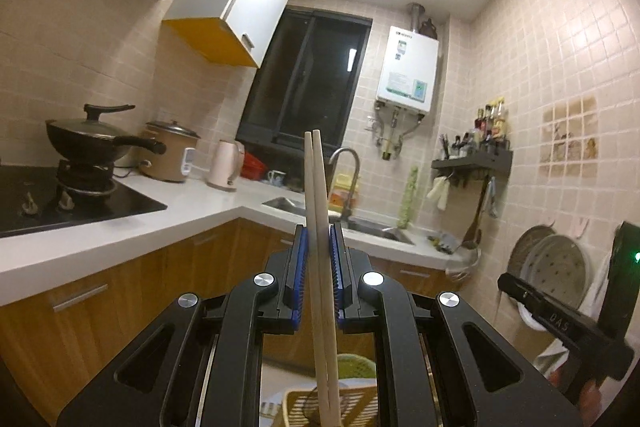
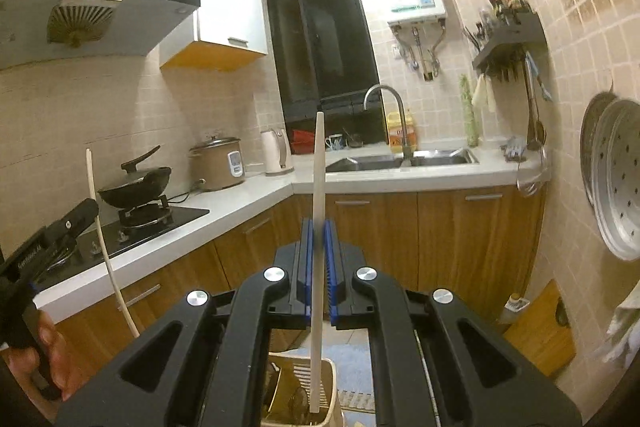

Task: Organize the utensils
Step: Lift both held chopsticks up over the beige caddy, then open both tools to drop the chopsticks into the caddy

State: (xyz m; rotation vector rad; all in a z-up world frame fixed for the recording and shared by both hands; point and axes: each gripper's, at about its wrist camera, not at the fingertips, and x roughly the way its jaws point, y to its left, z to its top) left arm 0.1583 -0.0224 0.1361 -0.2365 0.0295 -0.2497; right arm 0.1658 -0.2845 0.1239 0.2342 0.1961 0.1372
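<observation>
Left wrist view: fingers [image 1: 319, 243] clamp two chopsticks [image 1: 320, 227]; right fingers [image 2: 319, 239] clamp one chopstick [image 2: 317, 227] above beige holder [image 2: 328, 383].

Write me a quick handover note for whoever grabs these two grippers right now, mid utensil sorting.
Left gripper: shut on a pair of chopsticks, held upright.
Right gripper: shut on a single chopstick, also upright.
Below both: the beige utensil holder, with some dark utensils already inside; the single chopstick's lower end sits over its opening.
Done: three chopsticks picked up.
Left: probably lower them into the holder and release. Whether more utensils wait elsewhere cannot be seen.
</observation>
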